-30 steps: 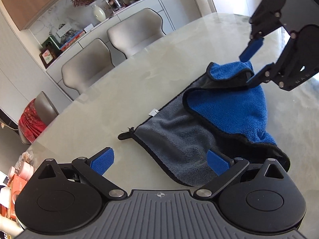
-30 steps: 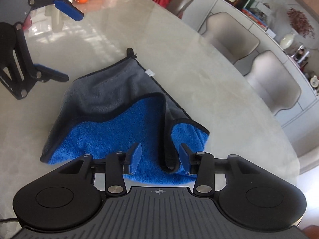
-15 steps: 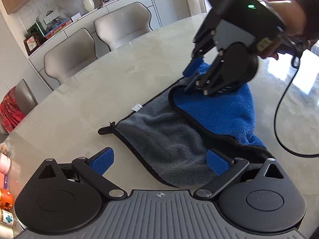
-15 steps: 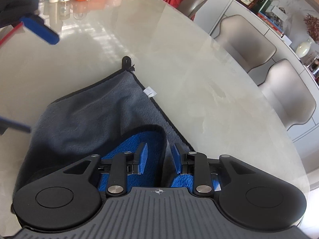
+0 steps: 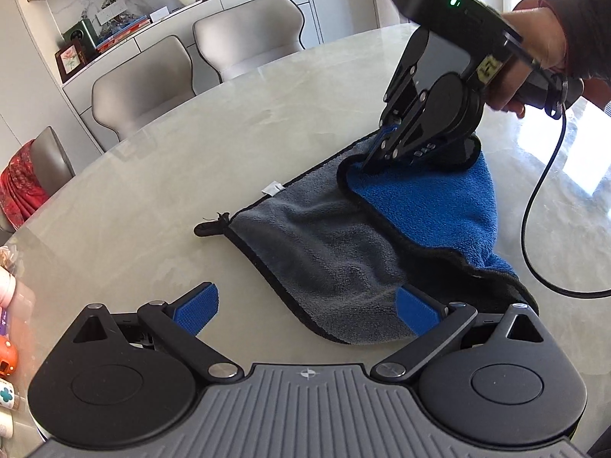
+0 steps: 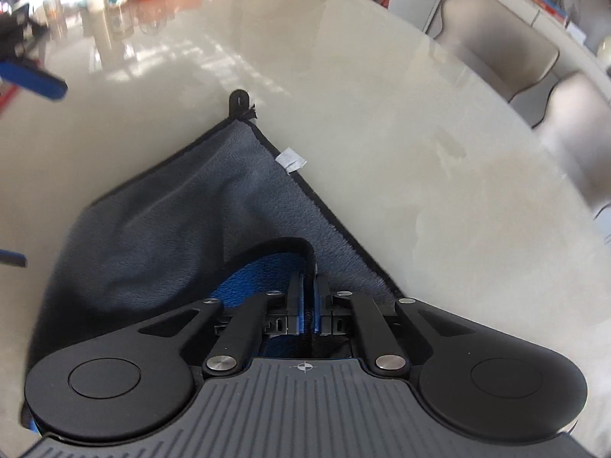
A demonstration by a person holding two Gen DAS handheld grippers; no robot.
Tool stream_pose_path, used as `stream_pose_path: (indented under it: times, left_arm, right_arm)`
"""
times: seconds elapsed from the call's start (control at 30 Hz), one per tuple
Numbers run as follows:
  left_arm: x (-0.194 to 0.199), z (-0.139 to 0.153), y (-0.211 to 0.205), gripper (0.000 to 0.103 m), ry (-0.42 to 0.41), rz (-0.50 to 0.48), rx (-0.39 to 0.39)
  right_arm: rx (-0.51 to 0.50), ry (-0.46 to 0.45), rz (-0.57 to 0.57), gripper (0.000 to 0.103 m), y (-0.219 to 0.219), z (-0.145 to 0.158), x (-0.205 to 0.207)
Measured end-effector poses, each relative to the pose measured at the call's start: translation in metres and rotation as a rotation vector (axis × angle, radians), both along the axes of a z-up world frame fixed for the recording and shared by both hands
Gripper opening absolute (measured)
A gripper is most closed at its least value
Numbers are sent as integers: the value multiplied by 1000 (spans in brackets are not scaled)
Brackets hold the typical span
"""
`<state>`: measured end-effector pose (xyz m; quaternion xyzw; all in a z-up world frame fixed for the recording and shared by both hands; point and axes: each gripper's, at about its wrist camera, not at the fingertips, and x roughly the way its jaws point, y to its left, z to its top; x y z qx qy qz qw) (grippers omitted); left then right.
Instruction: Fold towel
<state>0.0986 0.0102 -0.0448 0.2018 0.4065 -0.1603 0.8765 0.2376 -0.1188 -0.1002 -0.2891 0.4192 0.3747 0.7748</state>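
The right gripper (image 6: 308, 286) has its blue pads pressed together on the black-bound edge of the folded-over blue flap of the towel (image 5: 324, 252), at the corner farthest from the left wrist camera; a hand (image 5: 534, 44) in a dark sleeve holds its handle, with a black cable (image 5: 534, 206) trailing across the table (image 5: 152, 175). The left gripper (image 5: 305, 305) stands wide apart, one pad over bare tabletop and the other above the towel's near grey edge, gripping nothing. The towel lies grey side up on the pale glossy table, with its hanging loop (image 6: 240, 100) and white label (image 6: 291, 159) along one edge. Beige chairs (image 5: 244, 34) stand beyond.
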Motion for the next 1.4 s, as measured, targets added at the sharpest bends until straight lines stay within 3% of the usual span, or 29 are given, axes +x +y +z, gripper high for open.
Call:
stream_pose_path:
  times: [0.17, 0.4, 0.57, 0.73, 0.83, 0.9, 1.0, 1.03, 1.17, 1.4]
  left_arm:
    - [-10, 0, -9, 102, 12, -67, -5]
    - [-32, -5, -36, 101, 52, -229, -31]
    - [-46, -10, -59, 94, 83, -308, -70]
    - [-58, -19, -90, 94, 109, -371, -60]
    - [-65, -25, -106, 93, 104, -373, -19]
    - [-67, -34, -116, 83, 106, -353, 35]
    - [-61, -42, -118, 69, 158, -309, 42]
    - [-59, -45, -119, 60, 179, -289, 42]
    - [-51, -47, -114, 60, 192, -218, 63]
    - [-46, -46, -110, 61, 157, -265, 167]
  right_arm:
    - [22, -58, -35, 4, -33, 43, -25]
    - [-1, -145, -207, 4, -115, 93, -68]
    - [-2, -163, -351, 4, -158, 105, -78]
    - [32, -155, -409, 4, -177, 107, -78]
    - [38, -156, -396, 4, -179, 108, -79]
    - [50, -151, -390, 4, -185, 111, -78]
    - [77, -142, -396, 4, -193, 113, -71]
    - [84, -139, -397, 4, -195, 113, -70]
    - [108, -130, -402, 5, -204, 113, -62]
    - [165, -102, -418, 5, -216, 115, -50]
